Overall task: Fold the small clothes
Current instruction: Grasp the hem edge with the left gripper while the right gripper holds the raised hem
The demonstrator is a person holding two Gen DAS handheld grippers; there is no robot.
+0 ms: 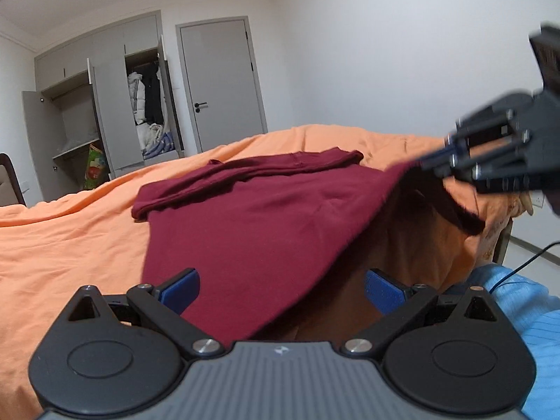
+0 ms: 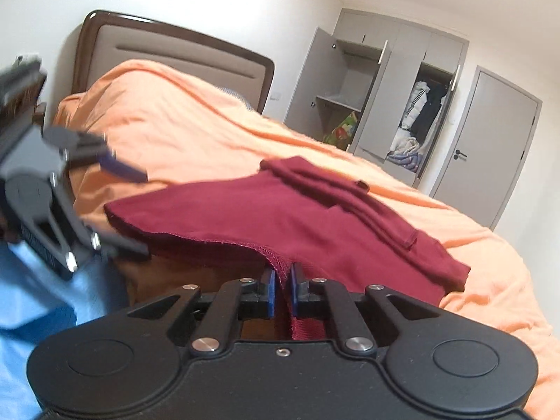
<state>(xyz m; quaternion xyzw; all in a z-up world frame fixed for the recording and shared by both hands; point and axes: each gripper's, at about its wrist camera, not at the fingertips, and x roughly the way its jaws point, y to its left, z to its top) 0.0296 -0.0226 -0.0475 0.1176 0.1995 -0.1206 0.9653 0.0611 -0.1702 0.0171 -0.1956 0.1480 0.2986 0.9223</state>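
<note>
- The maroon garment lies on the orange bedspread, its far part flat with a folded band across it, its near hem lifted off the bed
- The right claw is pinched tight on the stitched hem, with a strip of cloth trailing back between its blue pads; seen from the left wrist, that same corner is raised like a tent, the dark underside showing beneath it
- The left claw stands wide and holds nothing; the near edge of the garment lies between its spread blue pads, and I cannot tell whether cloth touches either one
- The turning relation: the free part of the hem runs sideways from the right claw towards the left claw, so the left is much the nearer to take that unheld corner, and the garment's body stretches away from both
- Judged step: hem raised on one side only, a second grip wanted before carrying it over
- Count: one garment, two claws, one bed; a blue sleeve shows at the edge
</note>
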